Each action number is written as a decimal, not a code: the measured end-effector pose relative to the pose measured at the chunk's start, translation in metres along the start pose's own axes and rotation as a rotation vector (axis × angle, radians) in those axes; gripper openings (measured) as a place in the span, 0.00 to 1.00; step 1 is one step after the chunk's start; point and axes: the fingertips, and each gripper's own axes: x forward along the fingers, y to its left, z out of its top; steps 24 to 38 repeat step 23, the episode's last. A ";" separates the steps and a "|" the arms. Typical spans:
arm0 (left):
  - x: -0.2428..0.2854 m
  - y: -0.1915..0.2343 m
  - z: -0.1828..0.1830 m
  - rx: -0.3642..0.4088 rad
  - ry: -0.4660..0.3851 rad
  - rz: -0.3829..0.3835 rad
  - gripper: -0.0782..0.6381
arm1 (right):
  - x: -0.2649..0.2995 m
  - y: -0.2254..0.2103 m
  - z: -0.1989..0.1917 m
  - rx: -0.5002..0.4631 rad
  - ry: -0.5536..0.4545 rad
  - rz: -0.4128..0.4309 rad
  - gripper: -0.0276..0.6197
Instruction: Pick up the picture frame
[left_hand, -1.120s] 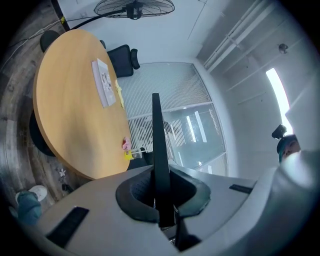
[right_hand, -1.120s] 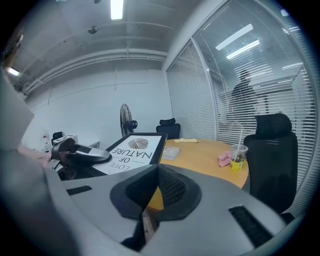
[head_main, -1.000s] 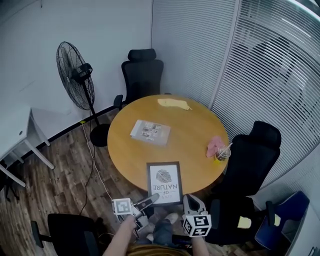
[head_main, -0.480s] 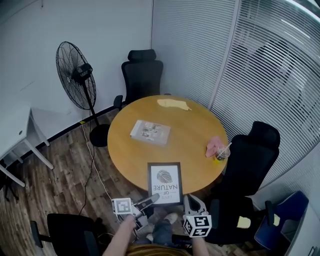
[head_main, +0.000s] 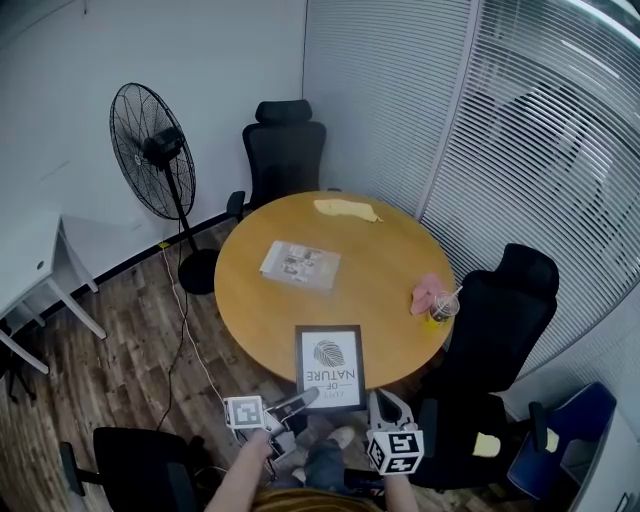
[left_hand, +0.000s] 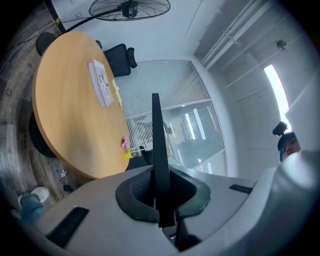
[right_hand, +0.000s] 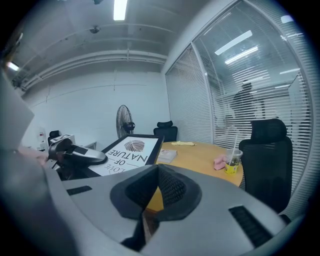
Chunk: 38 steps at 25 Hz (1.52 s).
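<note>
Gripping picture frame at its near-left corner, our left claw is clamped on its thin black edge. Frame lies lower centre of head view, near end overhanging round counter rim. Our right claw is closed, empty, just right of frame, beyond counter edge. Black chair crowds right side; wood floor shows lower left.

— Entry one: any legible print?
— Picture frame, white sheet inside: "LOVE OF NATURE", black capitals beneath a leaf print. From my head camera it stands upside down.
— Entry two?
— Booklet, further back on the table: print too small for me to read.
</note>
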 end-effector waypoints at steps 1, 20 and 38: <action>-0.001 0.001 0.000 0.000 0.001 0.002 0.17 | 0.000 0.000 0.000 0.002 0.000 0.000 0.06; -0.003 0.005 0.006 -0.005 0.002 0.003 0.17 | -0.001 -0.001 -0.001 0.019 0.004 -0.008 0.06; 0.000 0.004 0.008 -0.017 -0.002 0.001 0.17 | 0.000 -0.005 -0.002 0.023 0.008 -0.016 0.06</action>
